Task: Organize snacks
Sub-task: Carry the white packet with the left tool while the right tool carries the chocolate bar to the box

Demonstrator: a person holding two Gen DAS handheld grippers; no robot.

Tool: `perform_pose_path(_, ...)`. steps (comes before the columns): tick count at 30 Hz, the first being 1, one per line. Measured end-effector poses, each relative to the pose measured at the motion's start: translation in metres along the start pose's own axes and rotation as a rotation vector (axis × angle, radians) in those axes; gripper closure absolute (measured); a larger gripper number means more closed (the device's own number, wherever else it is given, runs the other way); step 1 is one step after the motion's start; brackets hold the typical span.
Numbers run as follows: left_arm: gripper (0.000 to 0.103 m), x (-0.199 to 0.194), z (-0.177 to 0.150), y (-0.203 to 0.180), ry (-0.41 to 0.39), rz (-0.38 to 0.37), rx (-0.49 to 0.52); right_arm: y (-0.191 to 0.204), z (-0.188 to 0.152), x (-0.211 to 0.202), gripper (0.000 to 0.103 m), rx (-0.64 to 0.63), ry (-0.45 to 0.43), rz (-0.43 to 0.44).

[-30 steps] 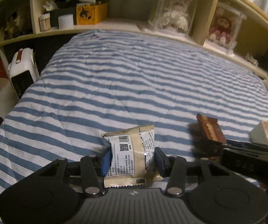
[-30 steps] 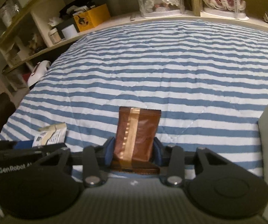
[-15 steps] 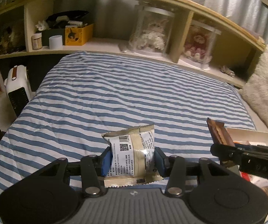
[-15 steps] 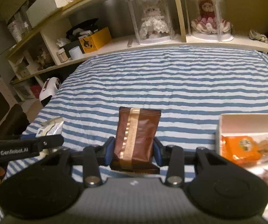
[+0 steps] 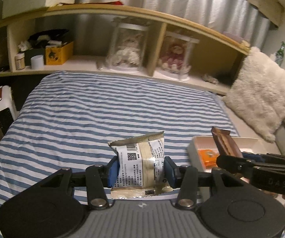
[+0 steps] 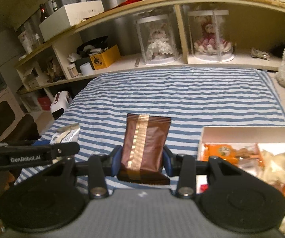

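My left gripper clenches a crinkly cream snack packet with a printed QR label, held upright above the blue-striped quilt. My right gripper pinches a glossy brown wrapper with a gold ribbed seam, just beside the white rectangular box of orange packets.

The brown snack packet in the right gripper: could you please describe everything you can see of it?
The brown snack packet is a glossy, foil-like pouch with a pale gold seam strip running down its middle and crimped ends. It stands roughly upright, held off the striped bedspread, pinched at its lower half between the blue-padded fingers of the right gripper. The white box of snacks lies to its right, not touching it.
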State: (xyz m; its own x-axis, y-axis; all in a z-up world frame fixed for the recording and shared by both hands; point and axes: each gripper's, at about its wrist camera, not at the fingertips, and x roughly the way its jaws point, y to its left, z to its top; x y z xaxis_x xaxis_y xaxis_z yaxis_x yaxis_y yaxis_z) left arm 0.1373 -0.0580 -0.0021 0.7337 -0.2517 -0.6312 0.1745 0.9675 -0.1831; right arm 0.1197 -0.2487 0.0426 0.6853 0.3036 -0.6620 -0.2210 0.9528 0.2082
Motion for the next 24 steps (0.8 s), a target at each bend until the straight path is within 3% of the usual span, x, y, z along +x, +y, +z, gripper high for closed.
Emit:
perform_pose_path(12,0.054,-0.013,-0.005,-0.069,-0.015,-0.066,0.046,-0.046,-0.014,-0.059,0.055,0.029,-0.045,-0.030)
perform_pose_path(24,0.054,0.002,-0.008,-0.141,0.002,-0.137,0.115,-0.106,-0.027,-0.103,0.055,0.069,-0.082,-0.090)
